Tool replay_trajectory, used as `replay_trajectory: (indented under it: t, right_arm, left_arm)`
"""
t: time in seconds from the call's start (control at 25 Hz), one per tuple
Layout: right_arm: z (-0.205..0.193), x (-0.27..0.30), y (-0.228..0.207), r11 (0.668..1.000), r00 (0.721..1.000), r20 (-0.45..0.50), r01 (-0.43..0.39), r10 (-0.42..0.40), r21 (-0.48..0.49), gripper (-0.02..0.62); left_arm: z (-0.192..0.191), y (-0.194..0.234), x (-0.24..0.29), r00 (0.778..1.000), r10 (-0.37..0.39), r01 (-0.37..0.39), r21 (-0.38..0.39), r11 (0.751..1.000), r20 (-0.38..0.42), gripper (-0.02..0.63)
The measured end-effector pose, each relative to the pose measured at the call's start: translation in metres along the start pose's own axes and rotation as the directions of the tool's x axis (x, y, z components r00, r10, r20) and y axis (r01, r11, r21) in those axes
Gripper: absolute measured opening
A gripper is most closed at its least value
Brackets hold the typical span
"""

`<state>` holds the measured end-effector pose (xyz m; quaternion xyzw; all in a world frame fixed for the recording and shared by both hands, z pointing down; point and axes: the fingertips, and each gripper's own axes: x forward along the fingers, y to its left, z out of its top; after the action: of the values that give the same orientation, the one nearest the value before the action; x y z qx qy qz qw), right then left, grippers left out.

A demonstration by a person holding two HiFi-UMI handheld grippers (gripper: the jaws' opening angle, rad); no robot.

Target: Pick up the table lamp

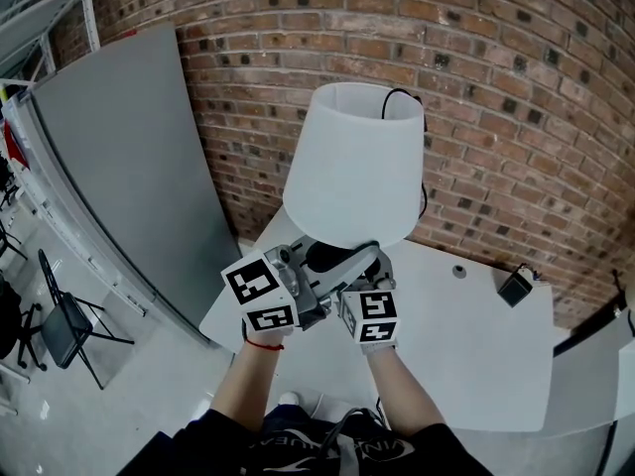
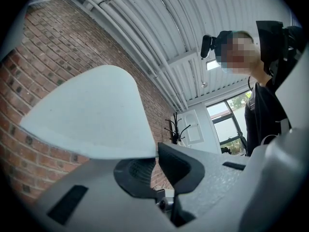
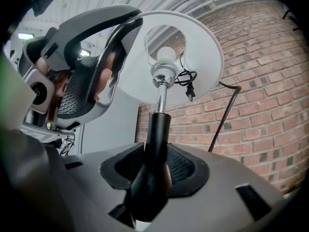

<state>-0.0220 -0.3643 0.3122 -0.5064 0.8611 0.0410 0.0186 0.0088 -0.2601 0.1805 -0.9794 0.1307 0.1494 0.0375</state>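
The white-shaded table lamp with a black stem (image 3: 157, 134) hangs lifted above the white table (image 1: 476, 345). The right gripper (image 3: 154, 175) is clamped on the stem. The left gripper (image 2: 157, 164) has its jaws nearly together at the shade's rim; I cannot tell whether they pinch it. Judged from here, keep the stem upright, the clamp firm and the trailing cord slack.

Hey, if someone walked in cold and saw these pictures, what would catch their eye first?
First, the big white shade of the table lamp, dead centre in the head view, in front of a red brick wall and over a white table. Next, the right gripper, its jaws closed on the lamp's black stem, with the left gripper close beside it at the shade's lower rim.
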Motion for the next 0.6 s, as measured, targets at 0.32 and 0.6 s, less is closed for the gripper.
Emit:
replay_trajectory:
  t: [0.32,0.6]
  right_arm:
    - [0.007,-0.005,-0.005,1.0,1.0,0.017,0.01,-0.01,-0.006,0.146]
    - [0.015,-0.011,-0.013,1.0,0.999,0.034,0.019,-0.019,-0.013,0.146]
  left_arm:
    - [0.003,-0.007,0.006,1.0,-0.01,0.01,0.01,1.0,0.0,0.021]
    - [0.006,-0.013,0.015,1.0,-0.019,0.019,0.023,1.0,0.006,0.021]
